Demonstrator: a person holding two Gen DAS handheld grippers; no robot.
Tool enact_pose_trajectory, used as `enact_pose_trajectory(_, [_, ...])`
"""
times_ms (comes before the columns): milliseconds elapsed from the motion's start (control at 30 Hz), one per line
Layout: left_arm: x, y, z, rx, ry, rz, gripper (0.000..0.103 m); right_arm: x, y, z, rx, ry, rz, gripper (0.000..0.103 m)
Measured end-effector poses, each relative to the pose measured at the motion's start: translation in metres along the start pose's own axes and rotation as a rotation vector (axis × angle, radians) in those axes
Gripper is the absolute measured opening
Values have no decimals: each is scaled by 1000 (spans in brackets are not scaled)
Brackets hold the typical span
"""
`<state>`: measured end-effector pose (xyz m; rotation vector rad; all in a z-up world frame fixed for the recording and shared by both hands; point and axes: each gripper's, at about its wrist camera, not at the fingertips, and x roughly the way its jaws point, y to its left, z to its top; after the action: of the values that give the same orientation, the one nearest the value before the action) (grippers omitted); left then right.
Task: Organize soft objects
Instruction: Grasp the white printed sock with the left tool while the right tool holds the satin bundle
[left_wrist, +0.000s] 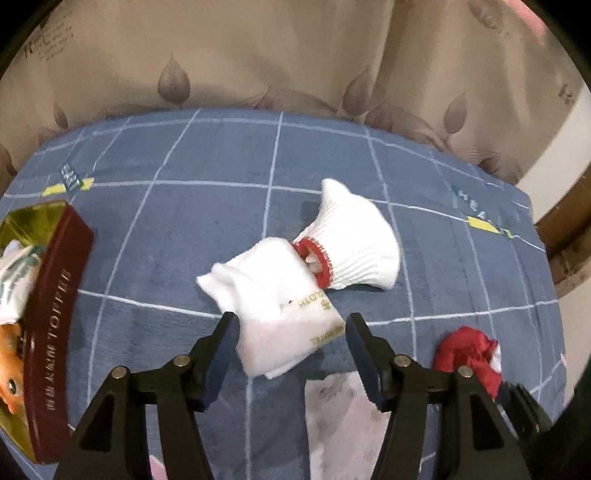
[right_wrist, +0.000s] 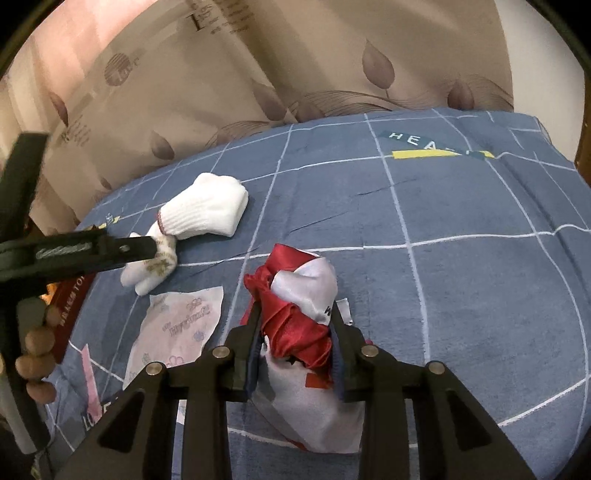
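A crumpled red and white satin cloth (right_wrist: 299, 317) sits pinched between the two fingers of the right hand-held gripper (right_wrist: 295, 332), which is clenched on it; the bundle bulges out ahead of the fingertips and its white part trails back underneath the jaws onto a blue bed cover (right_wrist: 461, 277) with thin white grid lines. Ahead and to the left of this gripper lies a flat pale printed cloth (right_wrist: 181, 325), and farther ahead on the left a folded white towel with gold lettering (left_wrist: 280, 314) lies touching a white knitted glove with a red cuff (left_wrist: 354, 243). The left hand-held gripper (left_wrist: 291, 325) stands released, its jaws spread wide on either side of the near end of the towel, with the pads not pressing it. In the right wrist view a person's fingers (right_wrist: 37, 354) wrap the left gripper's handle. Far to the left of the left gripper sits a dark red box with a gold lining (left_wrist: 55, 325), holding a white item and an orange toy. Beyond the bed hangs a beige curtain (left_wrist: 277, 51) patterned with leaves.
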<state>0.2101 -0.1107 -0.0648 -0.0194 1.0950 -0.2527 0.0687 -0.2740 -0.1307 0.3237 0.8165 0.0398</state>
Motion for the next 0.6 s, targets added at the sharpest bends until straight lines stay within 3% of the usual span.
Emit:
enact_pose_trajectory(300, [33,3,5,-35,16,102,70,3,-1,-2,6,-4,26,33])
enact_pose_trajectory(367, [33,6,4,-23,10,92,69,3,-1,-2,5,-5,26,34])
enact_pose_trajectory(400, [31,8,3,-19,0,76,54,3,-1,-2,3,-5,24,34])
enact_pose_trajectory(500, [23,17,-1,-30,-30,70,31,3,0,-2,1,-5,23,34])
enact_pose_trajectory(600, [11,25,-3,-21,-55,45,24,3,1,-2,-5,-5,16,34])
